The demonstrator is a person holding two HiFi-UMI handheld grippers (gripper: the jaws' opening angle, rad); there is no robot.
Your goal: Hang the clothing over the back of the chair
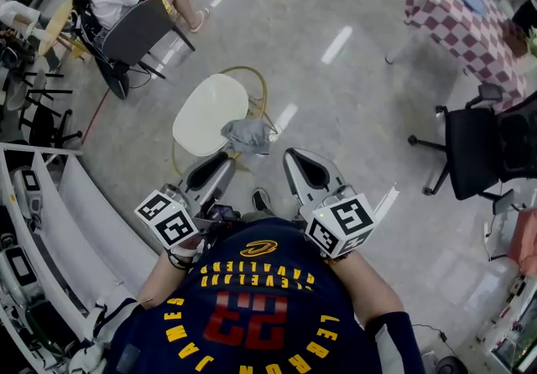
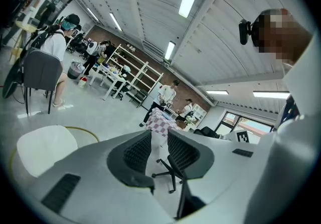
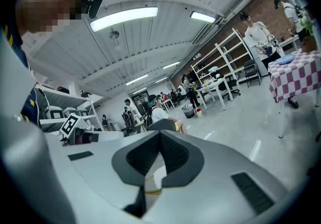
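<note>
A grey piece of clothing (image 1: 247, 136) lies crumpled on the near edge of a white chair (image 1: 208, 112) with a yellow hoop frame, on the floor ahead of me. My left gripper (image 1: 220, 161) is held at chest height, pointing toward the chair, short of the clothing. In the left gripper view its jaws (image 2: 159, 137) stand open with nothing between them, and the white seat (image 2: 45, 147) shows at lower left. My right gripper (image 1: 295, 156) is held beside it, also short of the clothing. Its tips (image 3: 160, 135) meet and hold nothing.
A black office chair (image 1: 482, 150) stands at the right, with a checkered table (image 1: 466, 16) beyond it. A person sits on a grey chair (image 1: 138, 28) at the far left. White shelving (image 1: 50, 221) runs along my left side.
</note>
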